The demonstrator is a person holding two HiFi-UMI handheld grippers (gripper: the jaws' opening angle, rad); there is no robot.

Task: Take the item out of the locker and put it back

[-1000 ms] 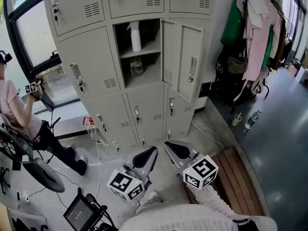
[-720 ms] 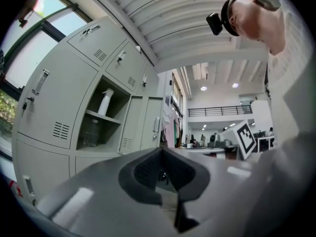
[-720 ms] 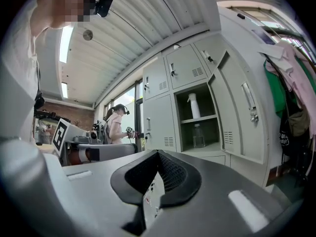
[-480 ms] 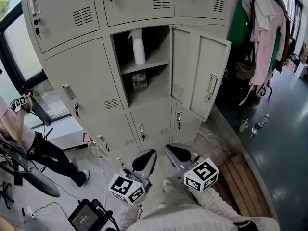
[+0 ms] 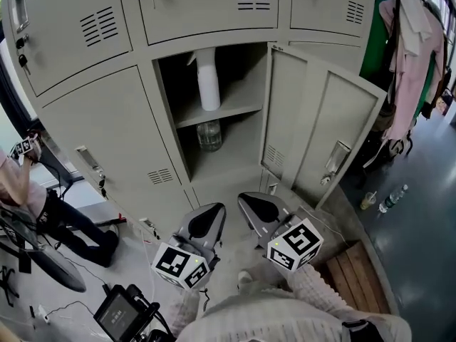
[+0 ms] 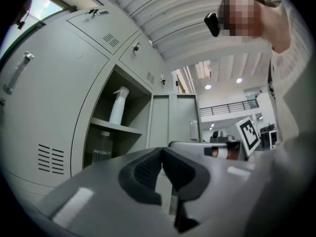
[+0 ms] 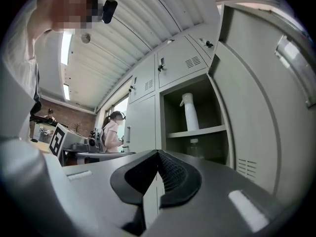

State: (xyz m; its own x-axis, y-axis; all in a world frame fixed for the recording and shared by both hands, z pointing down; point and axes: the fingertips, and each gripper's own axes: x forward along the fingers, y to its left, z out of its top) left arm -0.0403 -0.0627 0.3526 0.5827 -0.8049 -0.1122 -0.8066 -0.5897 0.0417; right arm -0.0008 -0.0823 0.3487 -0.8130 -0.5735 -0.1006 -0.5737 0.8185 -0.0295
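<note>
The left gripper (image 5: pixel 206 219) has its dark pads pressed together on nothing, plain in its own view (image 6: pixel 162 169). The right gripper (image 5: pixel 258 209) is likewise closed and empty (image 7: pixel 158 174). Both hang low in front of the person, side by side, well apart from anything to grasp.

At 12 o'clock from them stands the pale grey metal locker (image 5: pixel 107 127) with one compartment open. Its hinged grey door (image 5: pixel 313 134) is swung out towards 1 o'clock. A tall white plastic spray bottle (image 5: pixel 208 80) stands upright on the inner shelf (image 5: pixel 239 109). Below it, on the compartment floor, stands a clear plastic bottle (image 5: pixel 209 135). Both show in the left gripper view (image 6: pixel 118 105) (image 6: pixel 101 147) and the right gripper view (image 7: pixel 190 111) (image 7: pixel 195 147).

The step in hand looks like the approach, with nothing yet taken. Which bottle is meant I cannot tell. To do it well, spread one gripper's jaws before it enters the opening. Go in straight at 12 o'clock, clear of the door edge and the shelf lip. Pinch the chosen bottle about its body, square and upright, since a tall spray bottle tips easily
</note>
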